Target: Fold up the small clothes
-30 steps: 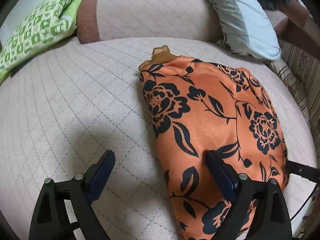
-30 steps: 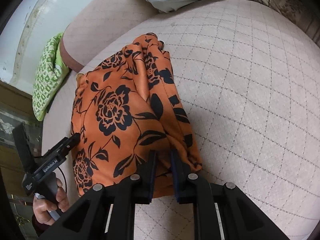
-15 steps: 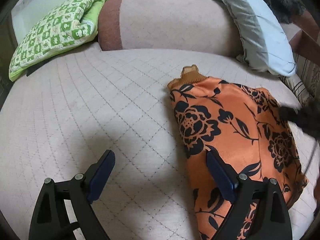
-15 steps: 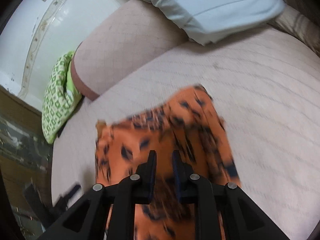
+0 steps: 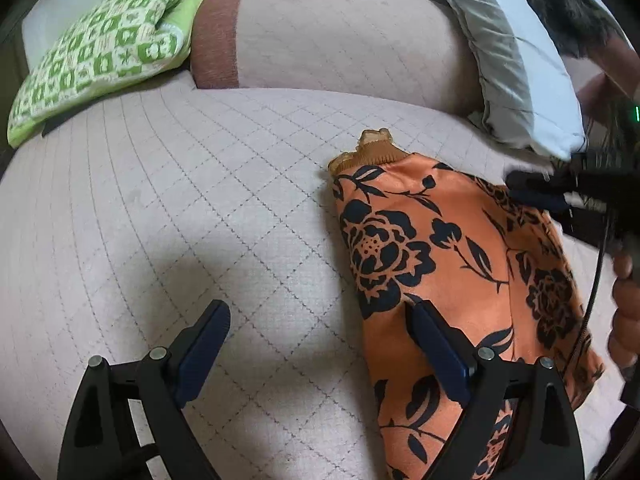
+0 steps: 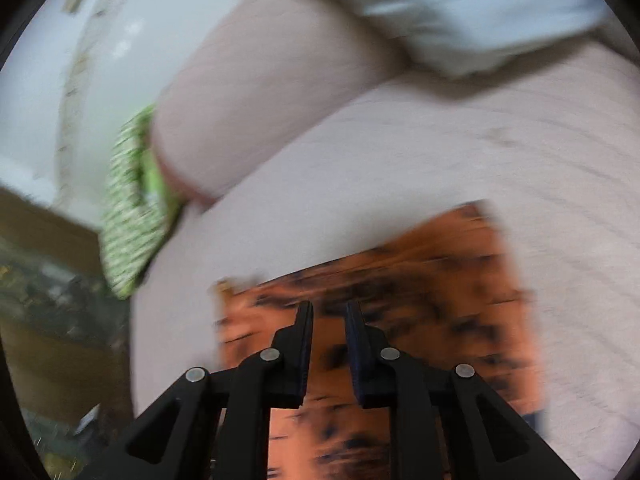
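Just one orange garment [image 5: 452, 264], two tools: left tool [image 5: 316, 344] wide apart.

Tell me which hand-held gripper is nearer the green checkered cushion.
Left. The left hand-held gripper hangs open over the quilted bed, towards the green checkered cushion; the right hand-held gripper is farther away, above the orange floral garment.

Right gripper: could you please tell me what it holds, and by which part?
Cannot tell: the right gripper, nearly closed, is over the garment; blur hides any grip.
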Demonstrator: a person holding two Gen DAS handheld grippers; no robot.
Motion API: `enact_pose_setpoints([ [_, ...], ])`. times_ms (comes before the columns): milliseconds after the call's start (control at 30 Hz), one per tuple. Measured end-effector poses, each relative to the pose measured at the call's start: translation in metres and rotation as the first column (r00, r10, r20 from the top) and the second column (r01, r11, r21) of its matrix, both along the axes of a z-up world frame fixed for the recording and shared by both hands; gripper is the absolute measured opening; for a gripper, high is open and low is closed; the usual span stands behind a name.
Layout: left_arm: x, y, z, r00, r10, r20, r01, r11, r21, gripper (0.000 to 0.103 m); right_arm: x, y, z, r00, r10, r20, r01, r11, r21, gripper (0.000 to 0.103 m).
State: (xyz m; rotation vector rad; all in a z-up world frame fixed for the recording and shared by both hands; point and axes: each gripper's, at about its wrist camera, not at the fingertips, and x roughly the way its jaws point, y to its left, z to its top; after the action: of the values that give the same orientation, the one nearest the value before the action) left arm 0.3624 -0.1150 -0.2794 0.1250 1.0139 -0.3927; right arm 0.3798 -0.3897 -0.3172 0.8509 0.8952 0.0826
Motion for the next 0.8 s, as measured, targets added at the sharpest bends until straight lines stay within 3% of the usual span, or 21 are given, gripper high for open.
enact_pose_setpoints([
  [100,0.002,-0.002,-0.006,1.0,0.0,-0.018,0.0,1.0,0.003,0.093,0.022,0.034,0.003,0.994,0.109,-0.002,-0.109,0.994,-0.008,0.019],
  [167,0.004,-0.001,-0.008,0.999,0.001,-0.035,-0.001,1.0,-0.008,0.093,0.044,0.052,-0.008,0.987,0.155,-0.049,-0.155,0.988,0.006,0.019],
  [233,0.006,-0.002,-0.009,0.999,-0.002,-0.038,0.002,1.0,-0.001,0.093,0.059,0.061,-0.028,0.982,0.16,-0.101,-0.16,0.987,0.015,0.018],
  [400,0.006,0.0,-0.012,0.998,0.002,-0.063,-0.003,1.0,-0.02,0.093,0.061,0.059,-0.043,0.992,0.114,-0.059,-0.109,0.991,0.084,0.018],
  [667,-0.005,-0.006,-0.003,1.0,-0.017,0.003,0.017,0.999,0.041,0.093,-0.007,0.041,-0.008,0.999,0.047,0.025,-0.048,0.998,0.041,0.018],
  [800,-0.006,-0.007,-0.003,1.0,-0.017,0.008,0.017,0.999,0.047,0.093,-0.055,0.031,-0.001,0.999,-0.015,-0.036,0.013,0.997,-0.072,0.018],
])
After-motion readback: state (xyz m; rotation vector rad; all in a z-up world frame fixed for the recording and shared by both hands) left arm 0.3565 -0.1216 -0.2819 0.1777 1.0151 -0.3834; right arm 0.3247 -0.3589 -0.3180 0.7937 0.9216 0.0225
